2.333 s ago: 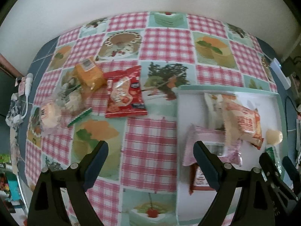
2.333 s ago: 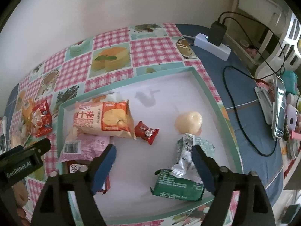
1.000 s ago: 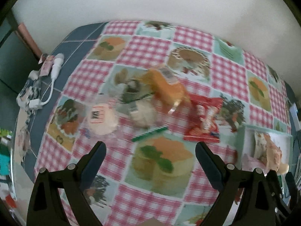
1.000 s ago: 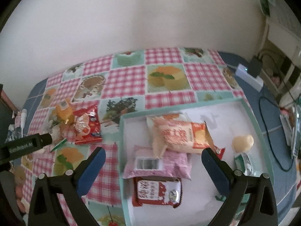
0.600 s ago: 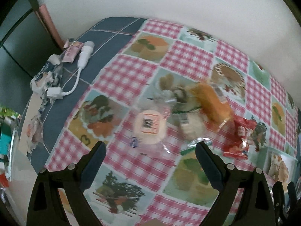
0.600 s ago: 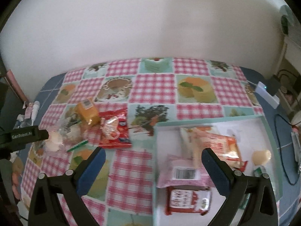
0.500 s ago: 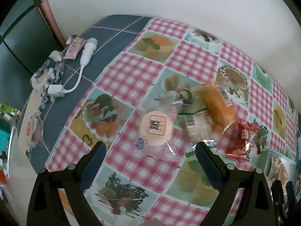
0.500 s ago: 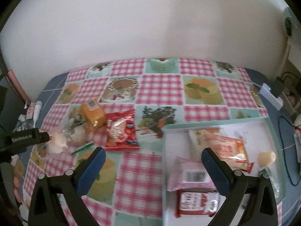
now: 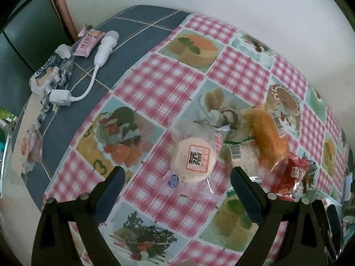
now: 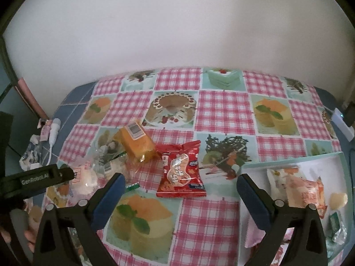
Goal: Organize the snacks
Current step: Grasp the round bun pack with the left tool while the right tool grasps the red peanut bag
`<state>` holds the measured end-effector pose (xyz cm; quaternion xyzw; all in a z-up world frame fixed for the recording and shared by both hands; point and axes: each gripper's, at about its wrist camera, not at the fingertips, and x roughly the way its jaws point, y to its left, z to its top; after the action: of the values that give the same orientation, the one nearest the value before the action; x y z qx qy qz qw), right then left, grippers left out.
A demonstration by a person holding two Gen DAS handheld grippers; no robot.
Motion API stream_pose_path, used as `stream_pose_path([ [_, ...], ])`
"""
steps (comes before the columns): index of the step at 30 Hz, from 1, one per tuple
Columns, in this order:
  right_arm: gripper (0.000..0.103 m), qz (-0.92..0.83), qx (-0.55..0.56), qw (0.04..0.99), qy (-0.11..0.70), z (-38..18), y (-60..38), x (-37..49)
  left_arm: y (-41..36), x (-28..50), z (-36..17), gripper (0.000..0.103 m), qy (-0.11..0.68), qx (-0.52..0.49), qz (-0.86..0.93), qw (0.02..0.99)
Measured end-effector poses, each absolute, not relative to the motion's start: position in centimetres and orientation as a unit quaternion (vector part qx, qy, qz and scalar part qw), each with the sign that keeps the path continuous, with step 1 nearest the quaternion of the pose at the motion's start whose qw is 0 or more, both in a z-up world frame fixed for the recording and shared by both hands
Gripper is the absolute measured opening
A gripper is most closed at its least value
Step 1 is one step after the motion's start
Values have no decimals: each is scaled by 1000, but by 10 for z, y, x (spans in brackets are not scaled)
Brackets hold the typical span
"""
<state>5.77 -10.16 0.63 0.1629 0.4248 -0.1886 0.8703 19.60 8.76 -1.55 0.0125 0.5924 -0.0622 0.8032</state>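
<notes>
Left hand-held gripper (image 9: 177,177) fills the bottom of the left wrist view with its two fingers spread wide and nothing between them. Just above the gap, at frame centre, lies a round pale bun in clear wrap (image 9: 193,163) on the checked tabletop (image 9: 159,84). To its right sit a beige wrapped snack with a barcode (image 9: 238,155), an orange cake packet (image 9: 269,137) and, at the right edge, a red snack bag (image 9: 296,174). At the upper left, on the blue part of the tabletop, lie a white plug and cable (image 9: 97,53) and a small pink packet (image 9: 88,42).

Right hand-held gripper (image 10: 180,182), low in the right wrist view, is likewise spread and empty. The red snack bag (image 10: 180,171) lies at centre, just above the gap, with the orange cake packet (image 10: 136,141) touching its upper left corner. The bun (image 10: 85,178) sits at the left beside the left hand-held gripper (image 10: 64,175). At the lower right, a white tray with a teal rim (image 10: 288,160) holds a peach biscuit bag (image 10: 305,192), a pink packet (image 10: 251,236), a small pale round snack (image 10: 338,198) and a green packet (image 10: 337,225).
</notes>
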Motion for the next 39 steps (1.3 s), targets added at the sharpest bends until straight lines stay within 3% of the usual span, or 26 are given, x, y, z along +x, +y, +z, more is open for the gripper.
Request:
stream_pose_path([
  [16, 71, -183, 157, 845, 478, -44, -104, 94, 75, 206, -59, 94, 619, 27, -53, 783],
  [18, 70, -183, 158, 843, 480, -48, -106, 96, 73, 207, -61, 87, 620, 30, -51, 782],
  [19, 67, -182, 159, 842, 482, -50, -106, 97, 73, 207, -62, 78, 621, 29, -50, 782],
  [21, 63, -184, 161, 840, 485, -54, -108, 99, 72, 208, -63, 74, 624, 25, -52, 779],
  [33, 63, -187, 161, 842, 481, -60, -115, 104, 62, 210, -74, 73, 634, 36, -51, 771],
  [35, 63, -186, 166, 841, 480, -62, -117, 104, 60, 210, -75, 63, 633, 37, -50, 771],
  [39, 63, -186, 167, 841, 479, -63, -118, 105, 60, 210, -76, 57, 631, 37, -51, 773],
])
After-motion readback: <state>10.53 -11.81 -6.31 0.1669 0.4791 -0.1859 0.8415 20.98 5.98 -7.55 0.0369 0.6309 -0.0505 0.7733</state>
